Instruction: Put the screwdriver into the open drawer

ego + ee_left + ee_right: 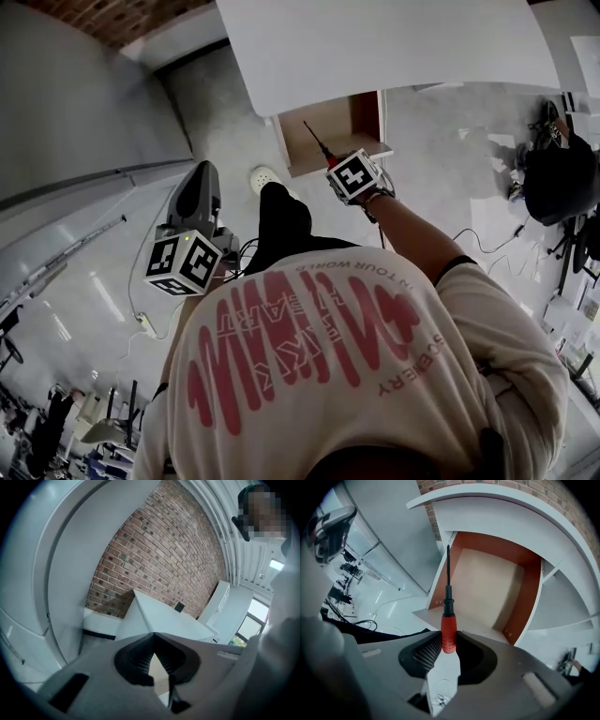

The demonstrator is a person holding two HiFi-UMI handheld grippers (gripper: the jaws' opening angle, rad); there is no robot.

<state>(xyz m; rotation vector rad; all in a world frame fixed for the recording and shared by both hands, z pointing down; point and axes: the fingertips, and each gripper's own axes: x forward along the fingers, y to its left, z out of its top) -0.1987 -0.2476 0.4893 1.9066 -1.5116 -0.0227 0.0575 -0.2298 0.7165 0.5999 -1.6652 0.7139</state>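
One drawer (487,588) open, tan bottom; brick wall (159,550); grey floor (225,122)

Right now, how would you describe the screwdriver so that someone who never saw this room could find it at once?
Find the white desk with an open drawer, brown inside, under its top. The right gripper, aimed at that drawer, holds the screwdriver by its handle. It is the only tool in sight: red handle, black collar, thin dark shaft pointing into the drawer.
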